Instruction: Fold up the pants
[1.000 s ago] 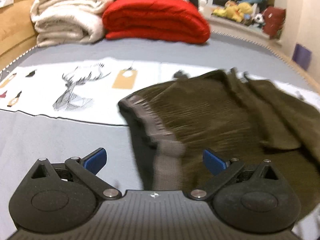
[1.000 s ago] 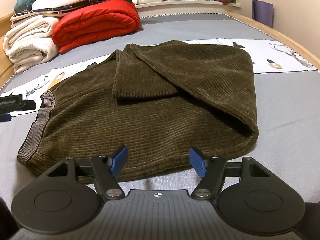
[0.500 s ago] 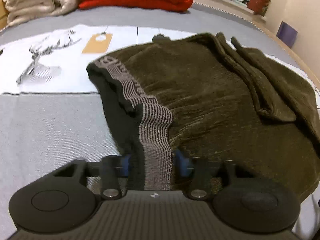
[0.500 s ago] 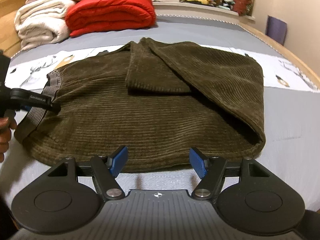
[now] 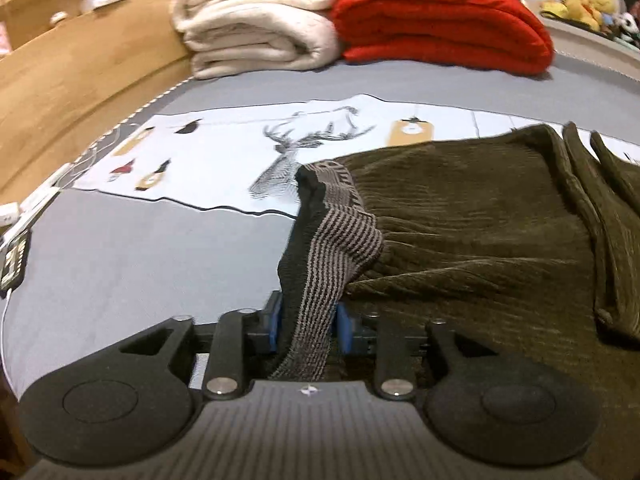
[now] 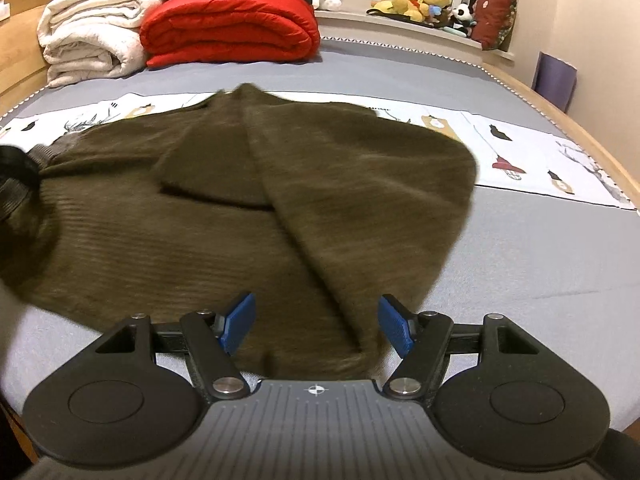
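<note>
Olive corduroy pants [image 6: 248, 216] lie folded on the grey bed, legs doubled back over the seat. In the left wrist view my left gripper [image 5: 308, 326] is shut on the striped grey waistband [image 5: 336, 248] and lifts that corner off the bed; the rest of the pants [image 5: 480, 232] spread to the right. In the right wrist view my right gripper [image 6: 316, 326] is open, its blue pads [image 6: 240, 320] either side of the near folded edge of the pants, which reaches between them. The lifted waistband [image 6: 48, 152] shows at the far left.
A folded cream blanket [image 6: 88, 52] and a red quilt [image 6: 228, 28] sit at the bed's head. A white printed sheet [image 5: 248, 152] lies under the pants. Wooden bed frame [image 5: 80, 76] on the left, stuffed toys [image 6: 424, 0] on the sill, a phone with cable [image 5: 14, 256] at the left edge.
My left gripper closed on the waistband and has raised it, turning left. My right gripper moved forward so the pants' near edge now lies between its open pads.
</note>
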Motion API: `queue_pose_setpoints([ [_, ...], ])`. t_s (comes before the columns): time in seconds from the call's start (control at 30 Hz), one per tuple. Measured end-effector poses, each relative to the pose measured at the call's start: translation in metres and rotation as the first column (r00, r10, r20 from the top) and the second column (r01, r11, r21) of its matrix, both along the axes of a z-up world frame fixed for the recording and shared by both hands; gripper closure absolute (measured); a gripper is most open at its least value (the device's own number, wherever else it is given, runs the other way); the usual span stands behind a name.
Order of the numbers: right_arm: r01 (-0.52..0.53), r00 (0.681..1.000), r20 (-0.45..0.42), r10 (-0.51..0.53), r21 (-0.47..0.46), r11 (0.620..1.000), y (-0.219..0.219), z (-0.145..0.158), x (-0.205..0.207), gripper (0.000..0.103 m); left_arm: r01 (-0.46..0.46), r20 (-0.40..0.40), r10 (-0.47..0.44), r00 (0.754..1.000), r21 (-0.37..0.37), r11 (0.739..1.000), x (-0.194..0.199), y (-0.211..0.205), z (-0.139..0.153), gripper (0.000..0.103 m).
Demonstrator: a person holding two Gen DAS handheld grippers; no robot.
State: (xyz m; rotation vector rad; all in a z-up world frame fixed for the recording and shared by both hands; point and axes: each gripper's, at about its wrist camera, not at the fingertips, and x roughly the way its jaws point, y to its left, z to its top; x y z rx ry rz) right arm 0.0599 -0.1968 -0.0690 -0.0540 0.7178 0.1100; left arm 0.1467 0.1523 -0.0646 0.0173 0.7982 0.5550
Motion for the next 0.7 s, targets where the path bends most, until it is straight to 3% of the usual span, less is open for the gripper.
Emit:
queue_pose_setpoints([
  [0.07, 0.007, 1.0, 0.004, -0.007, 0.001, 1.0, 0.0, 0.001, 0.004, 0.033, -0.033, 0.045, 0.031, 0.998, 0.037, 0.999, -0.006, -0.006, 0.007, 0.039],
  [0.1, 0.011, 1.0, 0.006, -0.011, -0.001, 1.0, 0.0, 0.002, 0.007, 0.033, -0.069, 0.088, 0.061, 0.994, 0.095, 0.993, -0.011, -0.011, 0.014, 0.031],
  [0.13, 0.016, 1.0, 0.012, -0.015, -0.007, 1.0, 0.001, 0.003, 0.01, 0.033, -0.098, 0.143, 0.077, 0.987, 0.151, 0.984, -0.015, -0.016, 0.023, 0.016],
  [0.2, 0.017, 0.999, 0.036, -0.016, -0.036, 0.999, 0.006, 0.005, 0.018, 0.032, -0.089, 0.248, 0.046, 0.968, 0.165, 0.982, -0.023, -0.024, 0.038, 0.012],
  [0.3, 0.001, 0.998, 0.068, 0.004, -0.082, 0.997, 0.021, 0.01, 0.04, 0.028, 0.08, 0.287, -0.092, 0.953, 0.054, 0.995, -0.026, -0.037, 0.042, 0.012],
  [0.37, -0.016, 0.996, 0.085, 0.027, -0.118, 0.993, 0.032, 0.014, 0.059, 0.025, 0.23, 0.279, -0.2, 0.939, -0.079, 0.97, -0.025, -0.046, 0.036, 0.012],
  [0.43, -0.035, 0.994, 0.093, 0.051, -0.162, 0.986, 0.043, 0.015, 0.08, 0.025, 0.325, 0.273, -0.268, 0.924, -0.189, 0.927, -0.022, -0.051, 0.027, 0.013],
  [0.6, -0.076, 0.994, 0.064, 0.094, -0.232, 0.97, 0.063, 0.006, 0.125, 0.024, 0.429, 0.2, -0.388, 0.9, -0.242, 0.87, -0.012, -0.074, 0.009, 0.036],
  [0.7, -0.12, 0.991, 0.018, 0.13, -0.278, 0.953, 0.075, -0.006, 0.143, 0.024, 0.423, 0.145, -0.397, 0.906, -0.299, 0.855, -0.005, -0.074, -0.008, 0.063],
])
